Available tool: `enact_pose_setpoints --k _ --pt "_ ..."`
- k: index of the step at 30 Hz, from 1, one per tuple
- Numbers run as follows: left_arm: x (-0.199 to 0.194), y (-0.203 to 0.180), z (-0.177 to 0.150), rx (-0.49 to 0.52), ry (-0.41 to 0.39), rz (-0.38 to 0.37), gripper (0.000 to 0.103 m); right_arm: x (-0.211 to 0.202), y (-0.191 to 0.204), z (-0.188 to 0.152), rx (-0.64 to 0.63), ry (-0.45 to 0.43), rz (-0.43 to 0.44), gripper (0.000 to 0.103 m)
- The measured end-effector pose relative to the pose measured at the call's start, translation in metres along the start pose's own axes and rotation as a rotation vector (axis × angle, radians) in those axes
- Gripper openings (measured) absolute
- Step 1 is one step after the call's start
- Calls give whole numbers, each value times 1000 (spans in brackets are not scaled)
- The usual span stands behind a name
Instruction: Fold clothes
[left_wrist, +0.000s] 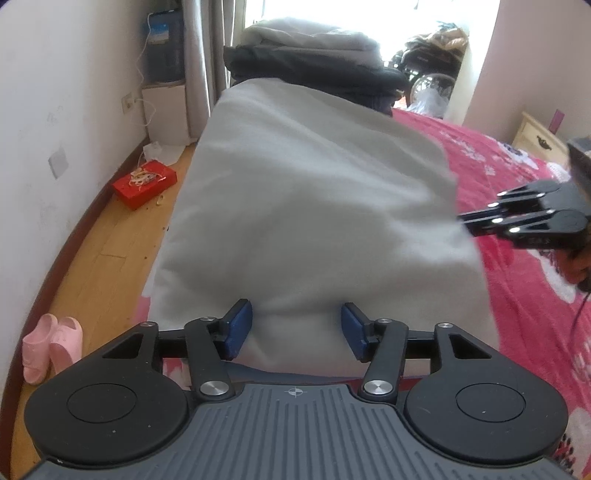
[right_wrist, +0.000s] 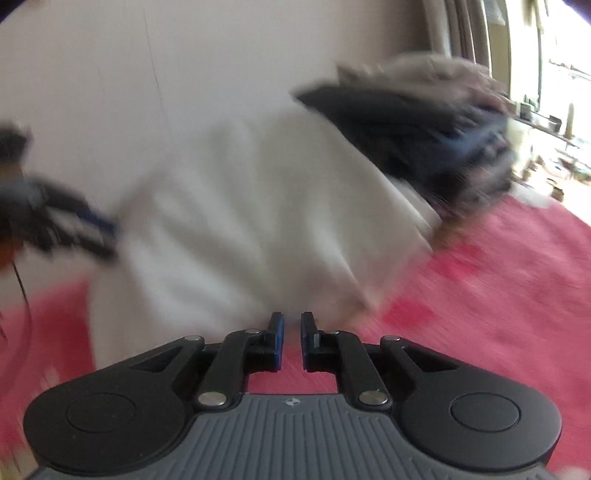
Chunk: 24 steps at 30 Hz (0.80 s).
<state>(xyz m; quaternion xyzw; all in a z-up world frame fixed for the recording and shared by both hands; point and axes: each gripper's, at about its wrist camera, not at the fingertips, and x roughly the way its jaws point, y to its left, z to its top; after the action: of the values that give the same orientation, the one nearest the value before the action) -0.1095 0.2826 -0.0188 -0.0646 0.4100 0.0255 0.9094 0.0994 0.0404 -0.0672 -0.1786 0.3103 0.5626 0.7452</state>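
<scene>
A light grey garment (left_wrist: 314, 192) lies folded into a long strip on the pink bedspread (left_wrist: 524, 240). My left gripper (left_wrist: 297, 325) stands at its near end, with the blue pads on either side of the cloth's edge and not visibly squeezing it. My right gripper (left_wrist: 461, 216) reaches in from the right, its tips at the garment's right edge. The right wrist view is blurred. There the right gripper (right_wrist: 291, 332) shows a narrow gap with only the bedspread (right_wrist: 480, 295) behind it, just short of the garment (right_wrist: 229, 221). The left gripper (right_wrist: 107, 229) is at the left.
A stack of folded dark and grey clothes (left_wrist: 314, 62) sits beyond the garment, also visible as a pile (right_wrist: 424, 140). The bed's left edge drops to a wooden floor with a red box (left_wrist: 144, 182) and pink slippers (left_wrist: 51, 343). A cream nightstand (left_wrist: 535, 138) is at the far right.
</scene>
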Motion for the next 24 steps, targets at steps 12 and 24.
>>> enact_pose_setpoints --k 12,24 --pt "0 0 -2 -11 -13 -9 56 47 -39 68 56 -136 -128 7" --pt "2 3 -5 -51 -34 -21 58 41 14 134 -128 -246 163 12"
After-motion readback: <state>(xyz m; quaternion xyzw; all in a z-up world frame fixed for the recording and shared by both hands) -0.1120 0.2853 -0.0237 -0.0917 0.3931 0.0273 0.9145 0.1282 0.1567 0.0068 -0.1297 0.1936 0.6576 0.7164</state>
